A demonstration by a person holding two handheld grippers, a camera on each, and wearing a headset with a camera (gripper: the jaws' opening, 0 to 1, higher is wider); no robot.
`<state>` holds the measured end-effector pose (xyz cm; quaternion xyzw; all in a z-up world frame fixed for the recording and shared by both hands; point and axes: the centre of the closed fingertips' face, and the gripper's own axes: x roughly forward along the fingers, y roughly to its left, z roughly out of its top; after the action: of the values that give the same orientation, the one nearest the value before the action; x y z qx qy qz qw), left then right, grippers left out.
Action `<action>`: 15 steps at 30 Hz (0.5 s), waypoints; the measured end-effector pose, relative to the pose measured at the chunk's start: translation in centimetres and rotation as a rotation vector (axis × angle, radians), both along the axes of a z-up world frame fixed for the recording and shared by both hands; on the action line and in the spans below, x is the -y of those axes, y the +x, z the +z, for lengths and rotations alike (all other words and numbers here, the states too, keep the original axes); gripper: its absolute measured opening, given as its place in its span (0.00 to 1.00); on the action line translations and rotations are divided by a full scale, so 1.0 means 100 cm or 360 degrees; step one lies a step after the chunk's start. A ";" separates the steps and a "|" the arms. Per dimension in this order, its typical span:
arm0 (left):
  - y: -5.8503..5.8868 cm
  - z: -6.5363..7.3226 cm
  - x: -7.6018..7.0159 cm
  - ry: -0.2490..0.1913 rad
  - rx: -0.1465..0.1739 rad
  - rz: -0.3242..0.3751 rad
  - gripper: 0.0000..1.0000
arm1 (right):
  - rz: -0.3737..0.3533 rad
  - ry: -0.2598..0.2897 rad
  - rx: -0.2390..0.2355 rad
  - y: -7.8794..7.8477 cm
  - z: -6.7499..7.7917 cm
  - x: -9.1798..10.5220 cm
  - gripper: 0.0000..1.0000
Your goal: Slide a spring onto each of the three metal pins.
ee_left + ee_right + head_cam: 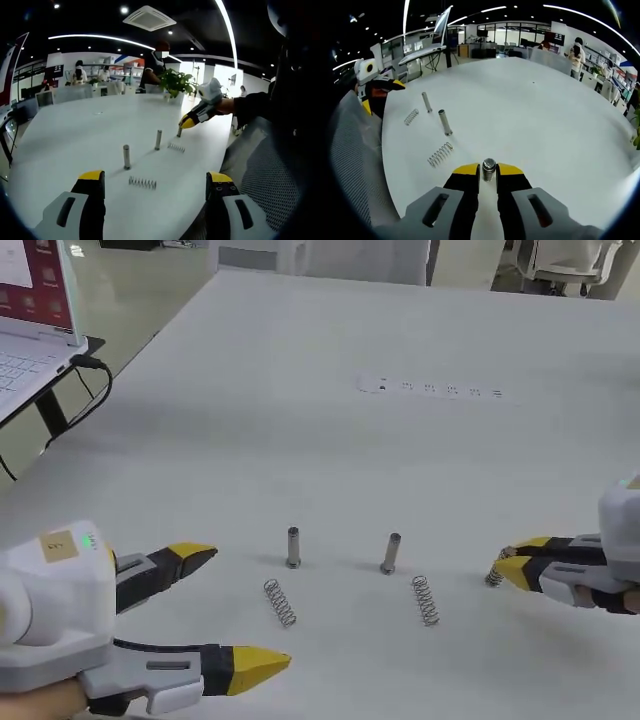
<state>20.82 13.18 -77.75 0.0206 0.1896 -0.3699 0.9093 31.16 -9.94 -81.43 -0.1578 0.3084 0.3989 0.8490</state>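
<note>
Pinching a spring-wrapped pin — right gripper; left gripper fingers wide apart.

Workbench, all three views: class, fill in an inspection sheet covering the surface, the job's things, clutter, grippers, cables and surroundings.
Surface: white table, with a socket strip set into it.
Job's things: left pin and middle pin upright and bare; left spring and middle spring lying flat near them; third pin, with coils apparently around it, held off to the right.
Clutter: nothing seen.
Grippers: left gripper open and empty; right gripper shut on the third pin.
Cables: black cable at the laptop, off the table.
Surroundings: open office, people, plant.
</note>
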 end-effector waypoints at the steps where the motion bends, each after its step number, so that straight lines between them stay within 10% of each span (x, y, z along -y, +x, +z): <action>1: 0.000 0.000 0.000 0.0001 0.0000 0.0000 0.79 | -0.0007 0.0002 -0.0007 0.000 -0.001 0.001 0.13; 15: 0.001 0.000 0.000 -0.0007 0.0004 0.0001 0.80 | -0.0048 -0.0056 -0.0120 -0.011 -0.011 0.012 0.15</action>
<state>20.87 13.18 -77.76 0.0190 0.1878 -0.3700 0.9096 30.05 -11.13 -82.54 -0.1528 0.3496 0.3862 0.8398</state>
